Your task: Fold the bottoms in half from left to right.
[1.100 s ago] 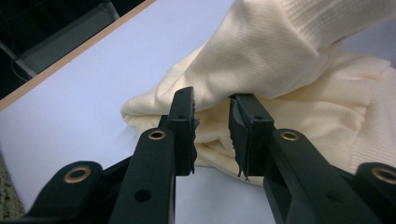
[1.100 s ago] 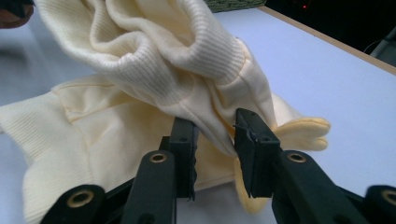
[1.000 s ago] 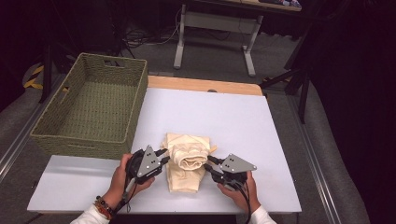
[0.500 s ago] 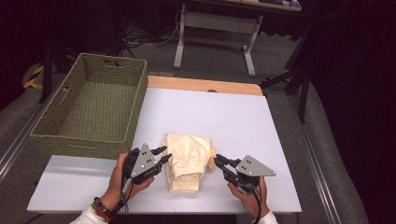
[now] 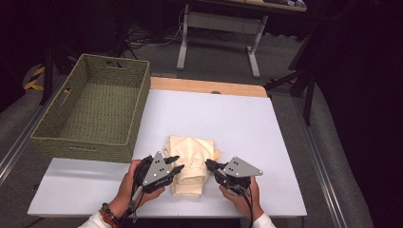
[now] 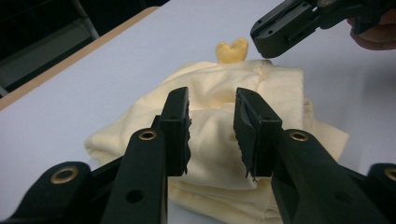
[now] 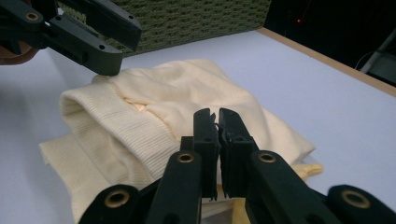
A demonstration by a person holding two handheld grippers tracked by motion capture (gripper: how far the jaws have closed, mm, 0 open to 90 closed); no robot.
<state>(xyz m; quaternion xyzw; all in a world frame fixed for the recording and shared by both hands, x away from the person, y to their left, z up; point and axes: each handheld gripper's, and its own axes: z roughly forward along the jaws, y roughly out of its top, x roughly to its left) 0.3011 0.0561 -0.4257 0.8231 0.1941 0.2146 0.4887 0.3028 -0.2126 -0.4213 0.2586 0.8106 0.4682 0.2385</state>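
Nearest me, my two hands sit at the front edge of the white worktop (image 5: 294, 142), one on each side of a folded cream garment (image 5: 190, 164). My left gripper (image 5: 175, 164) points in at the cloth's left side; its fingers (image 6: 180, 128) have just been easing apart and now stand released, a clear gap between them, with the soft folds lying beyond that gap rather than pinched. My right gripper (image 5: 209, 166) points at the cloth's right edge; its fingers (image 7: 205, 135) have just been drawing together and are now clenched nearly flat against each other, and I see no fabric caught between them, only the ribbed hem of the garment just ahead.

The garment lies bunched in the near middle of the worktop, a small tab of it poking out at its right side. Farther off to the left, a woven green basket (image 5: 95, 137) stands on the worktop's left edge, well apart from the cloth.
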